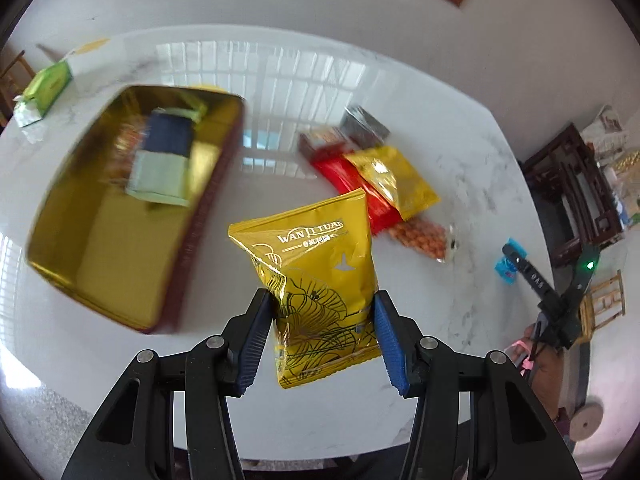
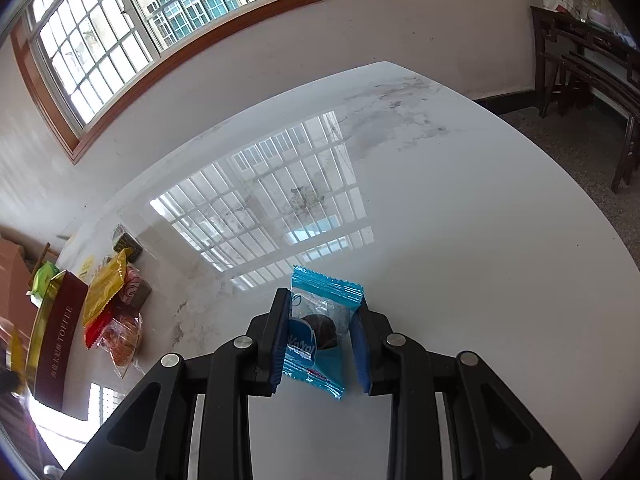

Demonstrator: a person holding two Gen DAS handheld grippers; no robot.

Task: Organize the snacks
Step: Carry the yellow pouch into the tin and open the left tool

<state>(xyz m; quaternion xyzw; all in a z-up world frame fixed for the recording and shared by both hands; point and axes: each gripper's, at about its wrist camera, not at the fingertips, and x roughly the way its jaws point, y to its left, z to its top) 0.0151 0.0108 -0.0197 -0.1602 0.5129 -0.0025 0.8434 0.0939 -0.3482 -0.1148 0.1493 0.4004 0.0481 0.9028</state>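
Note:
My left gripper (image 1: pixel 322 332) is shut on a gold snack bag (image 1: pixel 316 280) and holds it above the white table, to the right of an open gold tin (image 1: pixel 100 240) that has a dark blue and pale green packet (image 1: pixel 164 160) inside. My right gripper (image 2: pixel 320 340) is shut on a small blue cookie packet (image 2: pixel 320 320) just above the table; it also shows in the left wrist view (image 1: pixel 508 264). A pile of snacks lies on the table: a red pack (image 1: pixel 352 184), a gold pack (image 1: pixel 396 180) and a clear pack of orange snacks (image 1: pixel 420 236).
The tin shows from the side in the right wrist view (image 2: pixel 56 344), with the snack pile (image 2: pixel 112 312) beside it. A green packet (image 1: pixel 44 88) lies at the table's far left. Dark wooden furniture (image 1: pixel 572 196) stands off the right of the table.

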